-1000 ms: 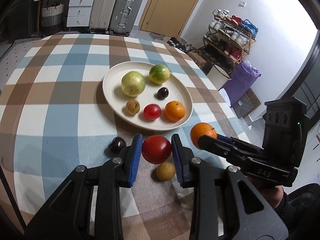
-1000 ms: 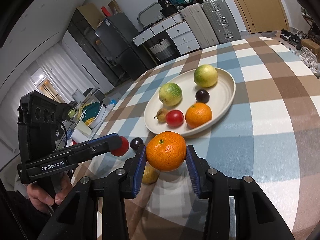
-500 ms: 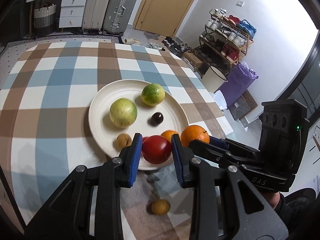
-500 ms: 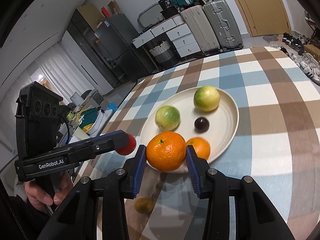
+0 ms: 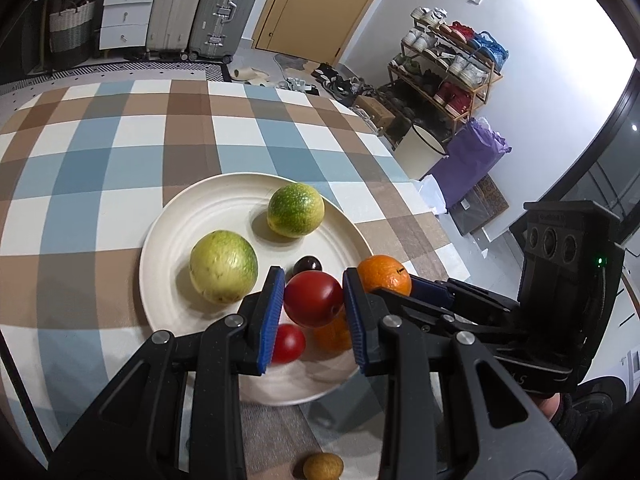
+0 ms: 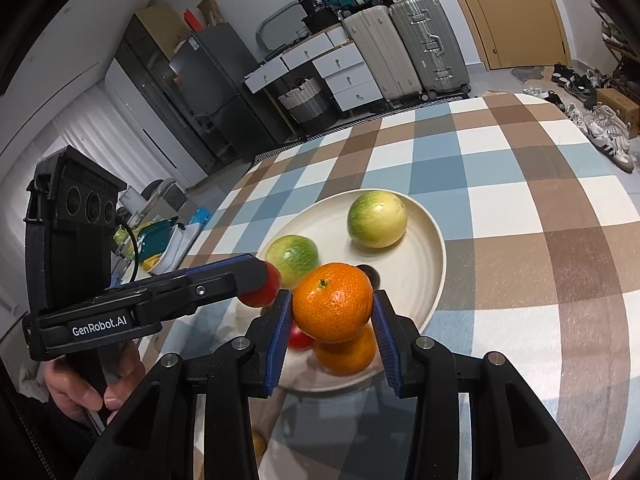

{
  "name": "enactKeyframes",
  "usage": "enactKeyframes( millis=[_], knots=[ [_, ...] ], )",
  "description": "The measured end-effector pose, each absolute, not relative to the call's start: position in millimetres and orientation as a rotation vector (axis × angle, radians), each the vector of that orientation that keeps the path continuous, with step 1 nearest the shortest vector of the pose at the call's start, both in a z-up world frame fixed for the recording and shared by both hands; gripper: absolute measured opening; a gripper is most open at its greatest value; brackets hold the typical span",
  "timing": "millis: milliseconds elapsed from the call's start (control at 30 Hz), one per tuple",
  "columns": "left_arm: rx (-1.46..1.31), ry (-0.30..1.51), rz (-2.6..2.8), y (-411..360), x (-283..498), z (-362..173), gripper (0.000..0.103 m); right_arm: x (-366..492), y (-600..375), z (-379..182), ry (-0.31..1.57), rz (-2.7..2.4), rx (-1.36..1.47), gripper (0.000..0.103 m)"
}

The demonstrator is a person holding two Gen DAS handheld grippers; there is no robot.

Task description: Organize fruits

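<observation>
Two hand-held black grippers with blue pads hang over the near part of a round cream plate point(image 5: 188, 216), each closed on one fruit. The left gripper point(image 5: 313, 307) has its pads pressed against the sides of a smooth dark-red round fruit point(image 5: 313, 298), held clear above the plate. The right gripper point(image 6: 331, 322) clamps a dimpled orange mandarin point(image 6: 333, 307) with its green stem spot facing up, also lifted above the plate; in the left wrist view it shows just to the right of the red fruit point(image 5: 385, 279).

The plate sits on a table covered by a blue, brown and white checked cloth point(image 5: 120, 140), nearer the table's right edge than its left. On the plate lie a large pale yellow-green round fruit point(image 5: 223, 266) toward its left side, a smaller green speckled round fruit point(image 5: 295, 210) toward its far rim, and a small dark purple plum-like fruit point(image 5: 307, 265) near the middle. At the plate's near side, under the held fruits, rest a small bright-red tomato-like fruit point(image 5: 288, 343) and a second orange citrus point(image 6: 346, 354), close beside each other.

Off the plate, a small brownish-yellow round fruit point(image 5: 323, 466) lies on the cloth at the table's near edge.

A bare hand point(image 6: 86, 386) grips the left gripper's handle.
</observation>
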State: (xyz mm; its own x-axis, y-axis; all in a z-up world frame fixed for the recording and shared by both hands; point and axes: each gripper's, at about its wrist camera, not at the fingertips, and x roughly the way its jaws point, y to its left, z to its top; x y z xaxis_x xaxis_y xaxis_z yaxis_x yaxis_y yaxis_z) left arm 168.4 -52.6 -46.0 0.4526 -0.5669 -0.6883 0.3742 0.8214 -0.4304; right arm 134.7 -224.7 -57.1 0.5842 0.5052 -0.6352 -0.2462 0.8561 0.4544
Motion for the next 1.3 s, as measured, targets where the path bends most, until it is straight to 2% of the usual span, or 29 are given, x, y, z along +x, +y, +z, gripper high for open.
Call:
enactKeyframes(
  millis=[400, 467, 567, 833, 1300],
  knots=[
    [-0.226, 0.965, -0.604, -67, 186, -62, 0.027, 152, -229, -67, 0.867, 0.418, 0.322, 0.041],
    [-0.225, 0.966, -0.607, -68, 187, -61, 0.027, 153, -230, -68, 0.867, 0.412, 0.322, 0.042],
    [-0.226, 0.959, -0.603, -69, 186, -59, 0.027, 152, -232, -69, 0.866, 0.406, 0.328, 0.051],
    [-0.231, 0.936, -0.582, -61, 177, -48, 0.027, 143, -240, -58, 0.834, 0.407, 0.347, 0.051],
    [-0.210, 0.877, -0.529, -44, 135, -21, 0.037, 115, -236, -31, 0.759, 0.418, 0.334, 0.055]
  ],
)
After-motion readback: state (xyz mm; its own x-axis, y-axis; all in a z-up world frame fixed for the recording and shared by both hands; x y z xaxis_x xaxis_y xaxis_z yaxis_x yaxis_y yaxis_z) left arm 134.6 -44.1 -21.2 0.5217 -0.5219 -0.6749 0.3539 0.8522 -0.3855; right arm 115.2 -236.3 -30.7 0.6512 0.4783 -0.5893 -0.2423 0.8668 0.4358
